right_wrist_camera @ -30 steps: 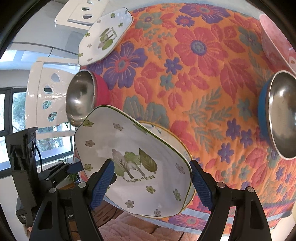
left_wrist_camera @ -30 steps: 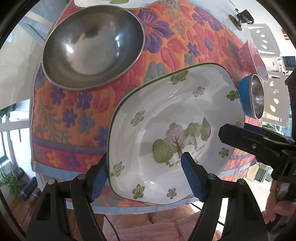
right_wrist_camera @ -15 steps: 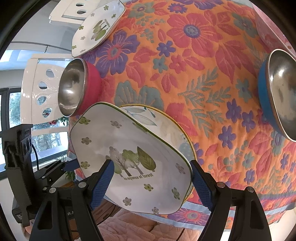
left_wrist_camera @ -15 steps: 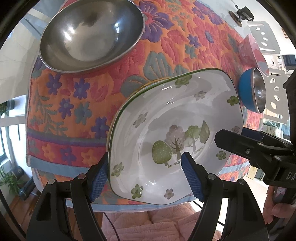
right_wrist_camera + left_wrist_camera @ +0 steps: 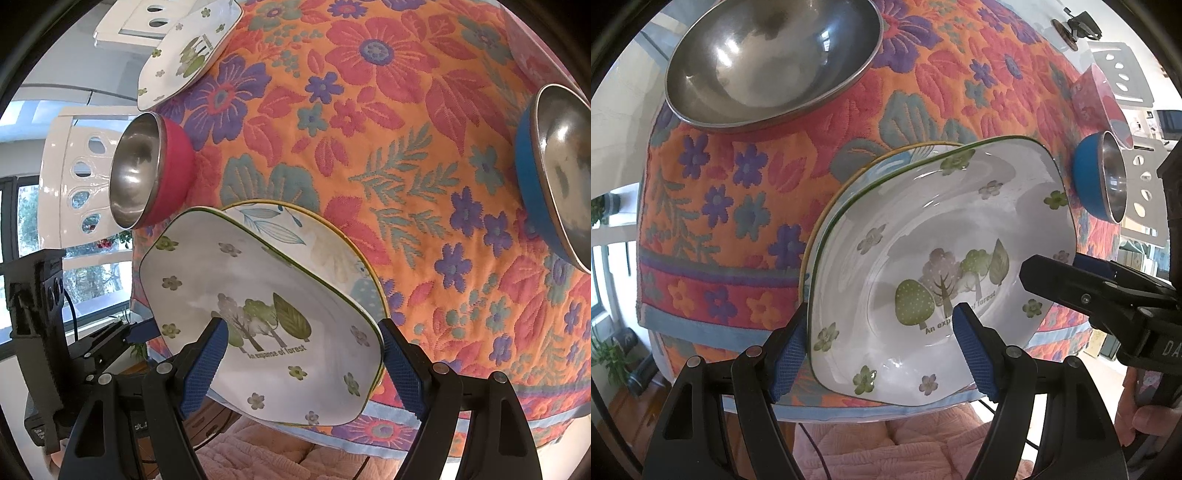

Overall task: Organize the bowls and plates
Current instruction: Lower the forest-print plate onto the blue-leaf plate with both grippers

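A white square tree-print plate [image 5: 945,266] [image 5: 258,317] is held from both sides over a round leaf-print plate [image 5: 325,251] [image 5: 886,162] near the table's front edge. My left gripper [image 5: 882,354] is shut on the tree plate's near rim. My right gripper [image 5: 299,365] is shut on its opposite rim and shows at right in the left wrist view [image 5: 1071,284]. The tree plate's far edge rests on or just above the round plate; contact cannot be told.
A large steel bowl [image 5: 772,59] and red-sided steel bowl [image 5: 147,170] sit on the floral cloth [image 5: 388,129]. A blue-sided steel bowl [image 5: 557,170] [image 5: 1100,177], a pink bowl [image 5: 1097,96] and a second tree plate [image 5: 184,55] lie farther off. White chairs [image 5: 74,166] stand around.
The tree plate, held by both grippers, has moved over the round leaf-print plate and lowered toward it. The round plate's rim now shows beyond it.
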Available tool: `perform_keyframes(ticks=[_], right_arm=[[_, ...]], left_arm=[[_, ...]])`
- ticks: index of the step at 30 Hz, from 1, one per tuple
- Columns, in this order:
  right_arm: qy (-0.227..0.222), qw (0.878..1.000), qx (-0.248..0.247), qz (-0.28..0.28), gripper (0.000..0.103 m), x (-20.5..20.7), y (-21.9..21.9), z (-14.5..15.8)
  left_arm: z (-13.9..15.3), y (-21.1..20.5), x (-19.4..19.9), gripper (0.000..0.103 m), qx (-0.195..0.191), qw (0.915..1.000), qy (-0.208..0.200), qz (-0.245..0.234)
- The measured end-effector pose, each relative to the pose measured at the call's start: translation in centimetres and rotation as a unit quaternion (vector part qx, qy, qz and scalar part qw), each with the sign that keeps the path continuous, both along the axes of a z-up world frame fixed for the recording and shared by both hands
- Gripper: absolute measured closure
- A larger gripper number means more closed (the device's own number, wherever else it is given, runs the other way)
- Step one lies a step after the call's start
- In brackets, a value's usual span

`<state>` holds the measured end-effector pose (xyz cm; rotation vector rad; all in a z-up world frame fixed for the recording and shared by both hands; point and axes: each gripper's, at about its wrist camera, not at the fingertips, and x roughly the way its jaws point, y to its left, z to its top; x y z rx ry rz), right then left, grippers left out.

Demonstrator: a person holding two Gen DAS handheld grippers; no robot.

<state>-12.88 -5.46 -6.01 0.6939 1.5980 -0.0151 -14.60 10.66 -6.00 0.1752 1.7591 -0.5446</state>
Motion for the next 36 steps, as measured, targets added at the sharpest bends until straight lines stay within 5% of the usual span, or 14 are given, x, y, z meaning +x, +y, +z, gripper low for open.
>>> perform_keyframes(ticks=[19, 36], right_arm=[[0.011, 1.0, -0.004, -0.012, 0.022, 0.0, -0.6, -1.2], [0.0, 1.0, 0.011, -0.029, 0.022, 0.1, -1.4, -0.5]], left_arm=[[-1.0, -0.5, 0.0, 0.031, -0.005, 1.0, -0.003, -0.007], [0.9, 0.6, 1.0, 0.03, -0.017, 0.9997, -0.016, 0.0]])
